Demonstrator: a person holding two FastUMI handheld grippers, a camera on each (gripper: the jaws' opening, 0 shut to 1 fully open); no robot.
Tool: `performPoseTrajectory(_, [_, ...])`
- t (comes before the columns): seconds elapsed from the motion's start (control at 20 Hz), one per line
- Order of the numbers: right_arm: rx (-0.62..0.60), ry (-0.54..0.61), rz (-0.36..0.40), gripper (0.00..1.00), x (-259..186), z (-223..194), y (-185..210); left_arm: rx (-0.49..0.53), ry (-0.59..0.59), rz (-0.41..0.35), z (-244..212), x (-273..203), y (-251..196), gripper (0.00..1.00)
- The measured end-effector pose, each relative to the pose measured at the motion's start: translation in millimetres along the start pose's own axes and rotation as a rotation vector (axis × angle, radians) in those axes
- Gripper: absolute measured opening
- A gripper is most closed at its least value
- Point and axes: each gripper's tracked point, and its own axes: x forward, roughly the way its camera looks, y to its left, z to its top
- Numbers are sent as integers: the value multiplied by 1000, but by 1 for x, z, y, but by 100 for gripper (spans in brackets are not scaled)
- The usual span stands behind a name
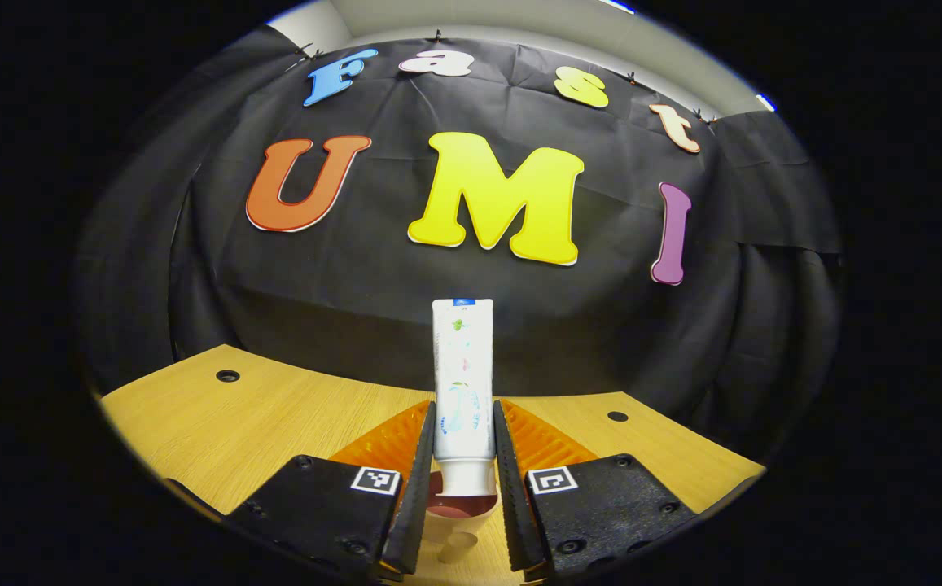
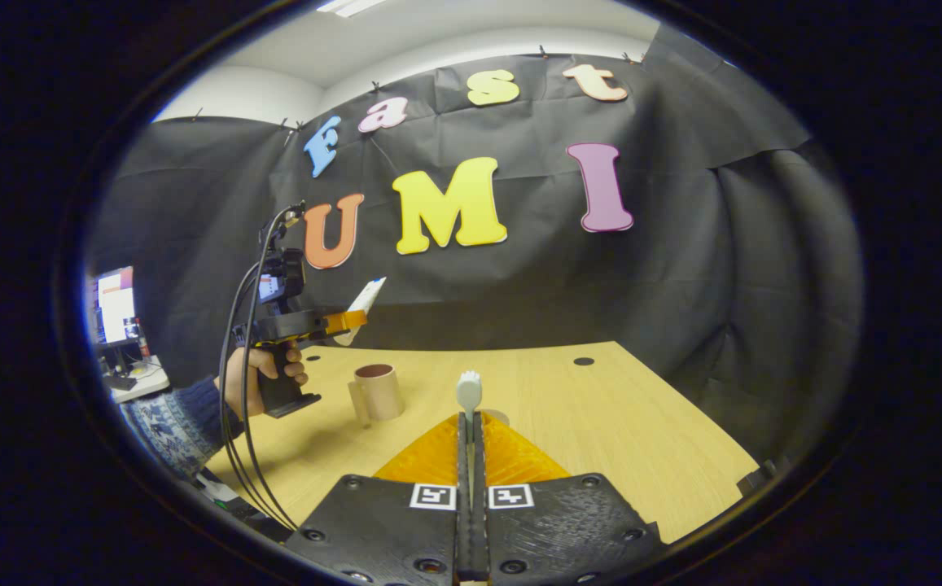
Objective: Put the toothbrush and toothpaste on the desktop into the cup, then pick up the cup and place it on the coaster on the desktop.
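A: Start big. The desk is bare wood; the cup stands upright on it, mouth open, toward the left side in the right gripper view.

B: And the coaster?

A: There may be a pale disc just behind the brush head, but it is mostly hidden, so I won't swear to it.

B: The left gripper?

A: Clamped on the toothpaste, both fingers pressing its sides low down near the cap. The tube's long axis stands upright, cap downward. In the left gripper view, the cup's dark mouth sits directly under the cap, so the tube hangs right over the opening. In the right gripper view, that gripper is held aloft above the cup, with the tube tilted.

B: So the drop is straight down along the tube's own axis.

A: That's my reading. Lowering it cap-first should find the mouth.

B: The right gripper?

A: Closed on the toothbrush, the handle pinched between the fingers, bristled head pointing away from the claw. The cup lies ahead and to its left, nearer the left gripper.
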Motion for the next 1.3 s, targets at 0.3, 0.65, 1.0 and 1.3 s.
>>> performPoseTrajectory(0.3, [16,18,-18,0,4,-7,-10,11,31,-5,-16,8,0,44])
performPoseTrajectory(0.65, [9,33,-20,0,7,-11,-12,16,9,-16,-18,11,-1,45])
performPoseTrajectory(1.0, [10,52,-24,0,11,-18,-16,43,1,-13,-19,12,0,40])
performPoseTrajectory(1.3, [-24,41,-28,0,17,-8,-10,45,-18,-6,-9,3,-2,44])
